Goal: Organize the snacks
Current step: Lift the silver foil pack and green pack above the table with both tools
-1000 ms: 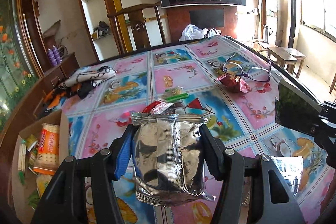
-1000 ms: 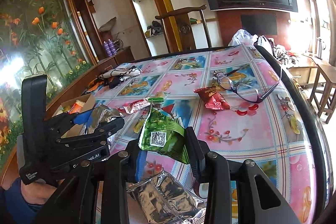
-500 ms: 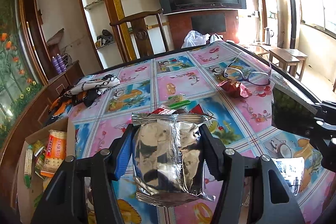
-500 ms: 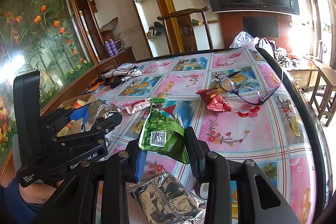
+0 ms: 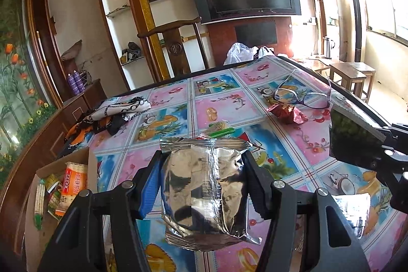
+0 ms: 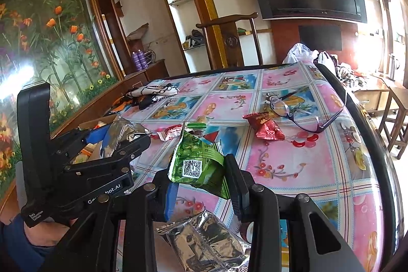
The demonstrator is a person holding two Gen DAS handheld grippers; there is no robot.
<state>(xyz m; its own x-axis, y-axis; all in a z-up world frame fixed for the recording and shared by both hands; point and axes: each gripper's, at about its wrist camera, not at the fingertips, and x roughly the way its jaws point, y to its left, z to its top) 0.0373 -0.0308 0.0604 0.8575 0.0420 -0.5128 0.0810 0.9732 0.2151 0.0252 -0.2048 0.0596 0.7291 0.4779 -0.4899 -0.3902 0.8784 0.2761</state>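
1. A cardboard box (image 5: 51, 193) stands off the left edge of the table (image 5: 229, 106) and already has several snacks in it, among them an orange pack of crackers (image 5: 72, 182) and some green-wrapped items. So part of the sorting looks done.

2. The left gripper (image 5: 204, 182) has its jaws closed partway on a silver packet (image 5: 206, 193), which is pinched at both sides and held above the tablecloth, near the box. It is not yet in the box.

3. The right gripper (image 6: 201, 180) has its jaws drawn in narrowly on a green packet (image 6: 197, 162), also lifted clear of the table. It is farther from the box than the left one.

4. Loose on the table: a second silver packet (image 6: 204, 241) just below the right gripper, a red packet (image 6: 265, 128) just beside a pair of glasses (image 6: 298, 108), a small red-and-white wrapper (image 6: 169, 131), and a small green stick-shaped snack (image 6: 197, 122) near the middle.

5. My judgement: the job is around midway. Two packets are in hand and need dropping into the box, then about four more pieces need collecting.

6. The glasses and the patterned cloth (image 5: 122, 108) at the far left are not snacks and probably stay.
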